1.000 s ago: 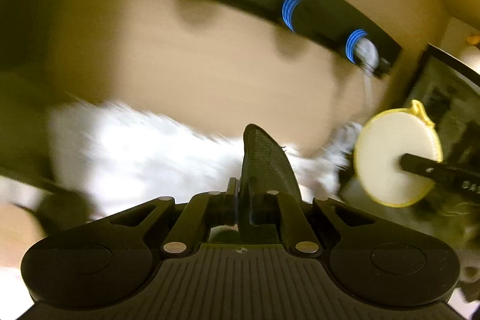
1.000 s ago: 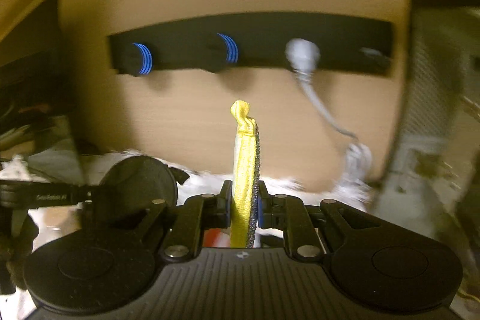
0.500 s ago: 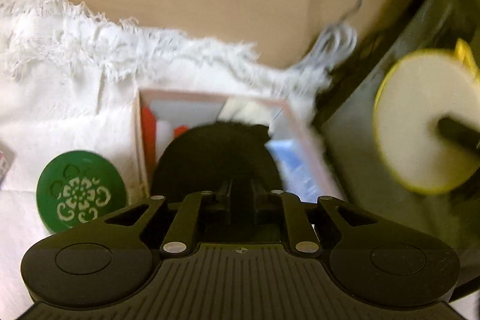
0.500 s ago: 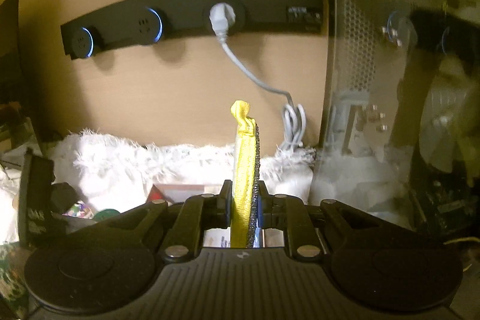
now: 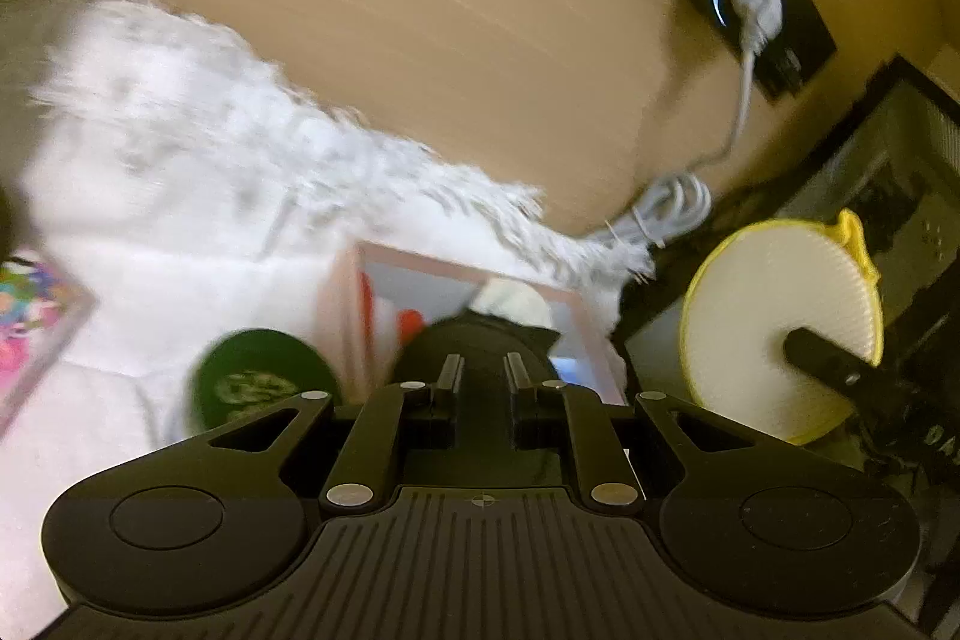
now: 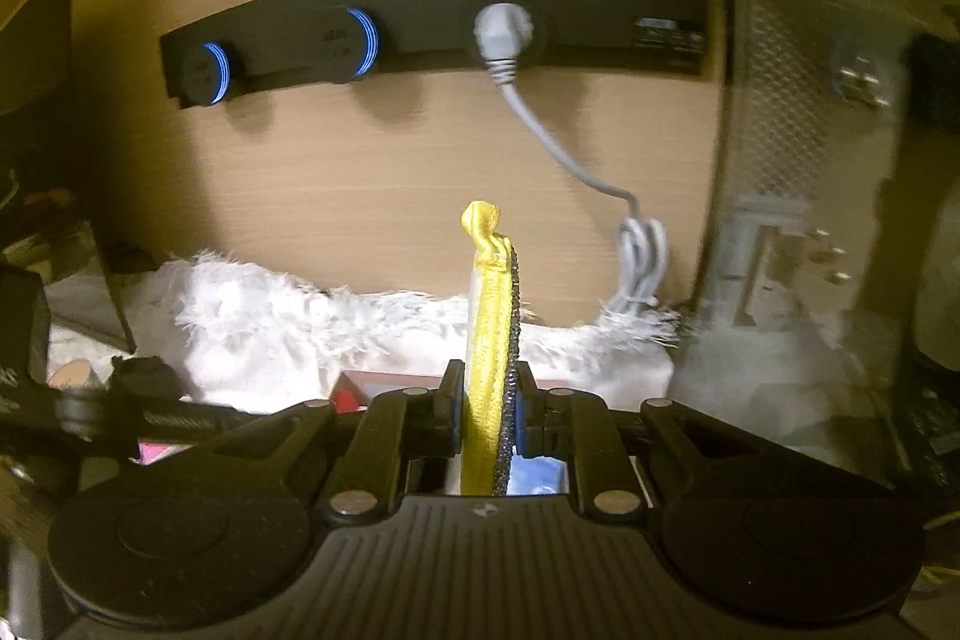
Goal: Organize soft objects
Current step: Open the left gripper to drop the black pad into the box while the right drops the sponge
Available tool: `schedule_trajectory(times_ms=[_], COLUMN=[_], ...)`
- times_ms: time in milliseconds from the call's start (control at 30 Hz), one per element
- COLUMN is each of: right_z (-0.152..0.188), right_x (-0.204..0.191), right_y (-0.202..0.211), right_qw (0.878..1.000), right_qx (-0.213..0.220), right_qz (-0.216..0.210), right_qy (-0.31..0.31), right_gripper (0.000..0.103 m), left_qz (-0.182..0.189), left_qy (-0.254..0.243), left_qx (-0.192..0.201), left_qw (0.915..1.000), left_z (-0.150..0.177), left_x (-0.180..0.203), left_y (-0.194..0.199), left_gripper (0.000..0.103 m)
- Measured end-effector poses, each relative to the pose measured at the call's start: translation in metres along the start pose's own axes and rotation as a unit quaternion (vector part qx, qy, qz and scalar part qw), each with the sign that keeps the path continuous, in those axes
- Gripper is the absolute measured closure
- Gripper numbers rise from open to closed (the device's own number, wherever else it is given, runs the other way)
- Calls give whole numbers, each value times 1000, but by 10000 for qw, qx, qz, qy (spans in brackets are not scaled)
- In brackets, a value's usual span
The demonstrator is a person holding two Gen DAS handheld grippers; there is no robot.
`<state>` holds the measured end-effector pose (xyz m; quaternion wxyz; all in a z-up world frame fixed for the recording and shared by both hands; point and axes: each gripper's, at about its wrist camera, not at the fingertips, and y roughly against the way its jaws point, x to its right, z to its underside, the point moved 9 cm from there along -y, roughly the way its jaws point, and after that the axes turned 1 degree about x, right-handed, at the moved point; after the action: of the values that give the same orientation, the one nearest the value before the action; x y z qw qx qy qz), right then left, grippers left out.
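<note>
Pinching a round yellow-rimmed pad (image 6: 491, 370) edge-on, the right gripper (image 6: 489, 400) has its fingers pressed against both faces; the yellow loop sticks up above the tips and the dark scrubby face is turned right. The left view shows this pad (image 5: 774, 316) face-on at the right, pale and ribbed, with a black finger across its near part.

The left gripper (image 5: 485, 379) has its fingers spread with a gap between them. A dark round pad (image 5: 474, 346) lies just beyond the tips, over the pink box (image 5: 576, 304); whether the fingers touch it is hard to make out, since its near part is hidden behind them. Blurred red, white and blue things sit in the box. A green disc (image 5: 258, 376) lies just left of the box, smeared by motion.

A white fringed cloth (image 5: 180, 196) spreads beneath, cut off at the left. On the far wall a black strip (image 6: 432, 28) carries blue-ringed knobs and a grey plug, its cable (image 6: 642, 250) coiled by the cloth's far right corner. A mesh case (image 6: 840, 160) stands at the right.
</note>
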<state>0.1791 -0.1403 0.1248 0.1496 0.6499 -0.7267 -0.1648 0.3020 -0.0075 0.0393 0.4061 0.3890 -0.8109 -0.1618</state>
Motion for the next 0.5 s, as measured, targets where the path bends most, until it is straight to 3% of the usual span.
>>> schedule_trajectory(times_ms=[100, 200, 300, 367, 500], right_z=[6, 21, 49, 68, 89], right_x=[-19, -37, -55, -66, -76], right_y=[-15, -42, -78, -93, -109], right_qw=[9984, 9870, 9606, 9494, 9209], right_qx=[-37, -199, -526, -766, -797], right_qz=[127, 672, 1196, 1195, 1536], right_qy=[550, 1445, 2452, 2803, 3493], right_gripper=[88, 88, 88, 88, 87], left_qz=[-146, -327, -369, -397, -534], left_qy=[84, 170, 233, 203, 164], left_qx=[108, 109, 8, -10, 26], left_qw=[9998, 9993, 9990, 9990, 9984], left_z=[-5, -2, 4, 8, 18], left_x=[-11, -24, -34, -39, -56], left_y=[15, 26, 39, 50, 71], left_gripper=[88, 88, 88, 88, 88])
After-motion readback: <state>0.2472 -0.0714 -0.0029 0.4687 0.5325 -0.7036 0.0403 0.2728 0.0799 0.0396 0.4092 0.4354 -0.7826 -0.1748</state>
